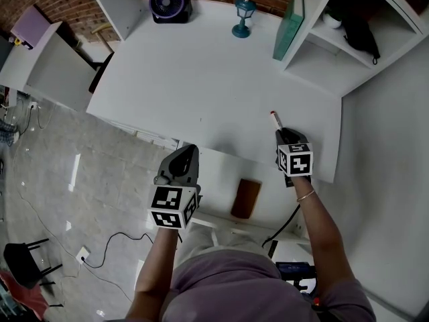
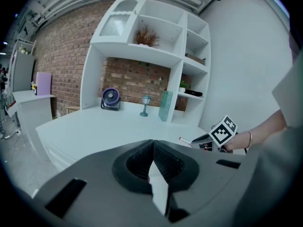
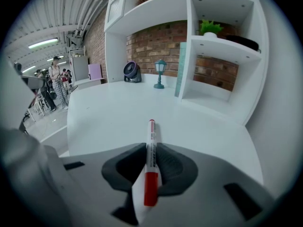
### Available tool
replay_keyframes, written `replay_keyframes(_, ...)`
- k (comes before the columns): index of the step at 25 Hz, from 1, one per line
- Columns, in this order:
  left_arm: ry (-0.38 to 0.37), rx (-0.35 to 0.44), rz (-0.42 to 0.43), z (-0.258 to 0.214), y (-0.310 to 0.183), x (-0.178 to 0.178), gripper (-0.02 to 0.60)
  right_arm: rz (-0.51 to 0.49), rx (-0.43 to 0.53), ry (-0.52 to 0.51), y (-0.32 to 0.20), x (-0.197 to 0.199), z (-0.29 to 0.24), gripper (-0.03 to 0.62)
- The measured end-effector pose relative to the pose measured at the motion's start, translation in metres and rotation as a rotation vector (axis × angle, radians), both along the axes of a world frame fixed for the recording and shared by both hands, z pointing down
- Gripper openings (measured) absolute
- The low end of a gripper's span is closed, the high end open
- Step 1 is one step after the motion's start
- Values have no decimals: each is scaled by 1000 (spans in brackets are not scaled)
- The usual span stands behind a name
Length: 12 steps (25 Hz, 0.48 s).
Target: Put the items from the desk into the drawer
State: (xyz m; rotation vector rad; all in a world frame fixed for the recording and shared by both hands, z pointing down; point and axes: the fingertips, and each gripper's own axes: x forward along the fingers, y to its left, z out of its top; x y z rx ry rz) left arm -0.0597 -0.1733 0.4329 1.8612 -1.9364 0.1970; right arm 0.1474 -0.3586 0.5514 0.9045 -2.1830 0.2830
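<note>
Right gripper (image 3: 151, 151) tight on one red-capped marker (image 3: 151, 132); left gripper (image 2: 153, 144) closed, empty.

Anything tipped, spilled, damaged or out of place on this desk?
Nothing stands out. The fan, lamp and teal book stand upright at the back of the desk; the right gripper grips a marker.

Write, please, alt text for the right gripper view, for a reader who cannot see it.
The right gripper grips a white marker with a red cap in its jaws, pointing out over a white desk. Beyond stand a fan, a teal lamp and a teal book beside white shelves.
</note>
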Motion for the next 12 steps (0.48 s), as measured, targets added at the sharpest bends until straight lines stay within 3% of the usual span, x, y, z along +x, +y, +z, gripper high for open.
replay_keyframes(12, 5, -6, -34, -4, 21, -18, -2, -14, 10, -115, 35, -20, -31, 71)
